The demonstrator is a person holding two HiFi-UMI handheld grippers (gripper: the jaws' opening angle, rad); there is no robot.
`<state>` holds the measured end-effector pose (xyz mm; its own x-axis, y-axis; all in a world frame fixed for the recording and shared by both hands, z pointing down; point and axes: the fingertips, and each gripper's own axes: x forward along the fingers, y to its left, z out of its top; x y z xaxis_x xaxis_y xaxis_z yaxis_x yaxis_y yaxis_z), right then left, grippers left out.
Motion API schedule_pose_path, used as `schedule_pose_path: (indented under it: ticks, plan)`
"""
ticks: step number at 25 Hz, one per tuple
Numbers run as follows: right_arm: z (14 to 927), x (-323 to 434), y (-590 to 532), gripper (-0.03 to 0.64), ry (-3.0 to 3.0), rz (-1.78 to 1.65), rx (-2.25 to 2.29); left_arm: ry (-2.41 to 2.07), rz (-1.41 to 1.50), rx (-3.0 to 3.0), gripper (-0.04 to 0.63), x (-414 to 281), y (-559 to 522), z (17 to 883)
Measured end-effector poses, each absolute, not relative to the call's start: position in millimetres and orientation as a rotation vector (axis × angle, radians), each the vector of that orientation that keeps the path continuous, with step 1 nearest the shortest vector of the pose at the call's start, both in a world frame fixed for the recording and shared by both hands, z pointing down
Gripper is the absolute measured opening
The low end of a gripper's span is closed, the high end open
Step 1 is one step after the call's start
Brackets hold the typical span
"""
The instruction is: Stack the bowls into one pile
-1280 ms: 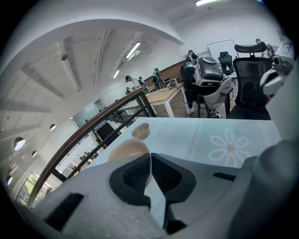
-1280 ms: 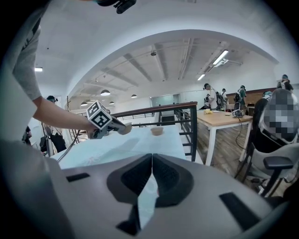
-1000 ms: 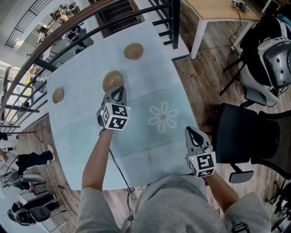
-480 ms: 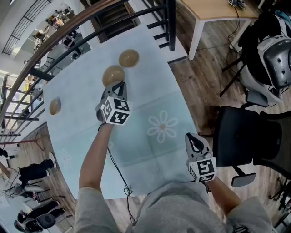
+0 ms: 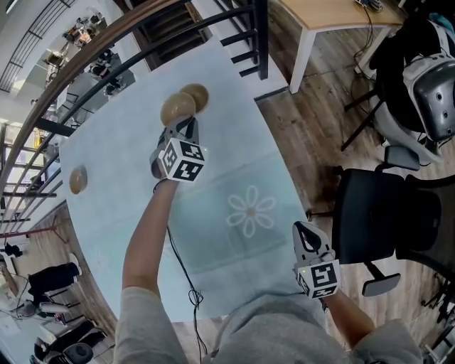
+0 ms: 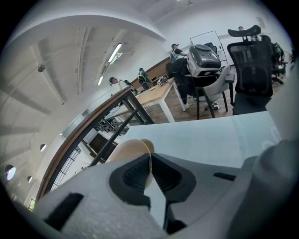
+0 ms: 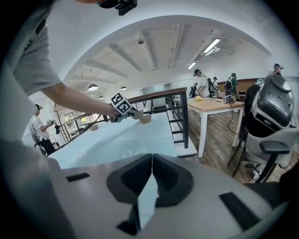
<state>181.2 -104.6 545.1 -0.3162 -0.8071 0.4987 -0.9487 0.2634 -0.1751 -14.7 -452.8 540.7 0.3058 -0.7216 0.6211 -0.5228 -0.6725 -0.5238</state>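
My left gripper (image 5: 188, 129) is shut on the rim of a tan bowl (image 5: 175, 106) and holds it tilted just beside a second tan bowl (image 5: 199, 93) at the table's far edge, the two overlapping in the head view. In the left gripper view the held bowl (image 6: 124, 150) has its rim pinched between the pads of my left gripper (image 6: 150, 161). A third, smaller bowl (image 5: 77, 179) sits far left. My right gripper (image 5: 306, 237) hangs shut and empty over the near right edge; in its own view my right gripper (image 7: 152, 161) looks toward the bowls (image 7: 144, 118).
The table (image 5: 213, 178) wears a pale blue cloth with a flower print (image 5: 250, 211). A black railing (image 5: 259, 35) runs along the far side. A black office chair (image 5: 370, 213) stands at the right, and a wooden table (image 5: 334, 14) beyond. A cable (image 5: 181, 263) trails from my left arm.
My left gripper has carried its bowl away from me and to the right, up to the far bowl. My right gripper has sunk a little toward the near edge.
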Motion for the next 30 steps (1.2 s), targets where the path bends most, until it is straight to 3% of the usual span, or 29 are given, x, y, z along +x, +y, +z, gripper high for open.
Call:
schedule_pose_path:
  ticks: [30]
  plan:
    - [564, 192, -113, 0.028, -2.199, 0.787, 1.630, 1.053, -1.369, -2.328, 0.026, 19, -506, 582]
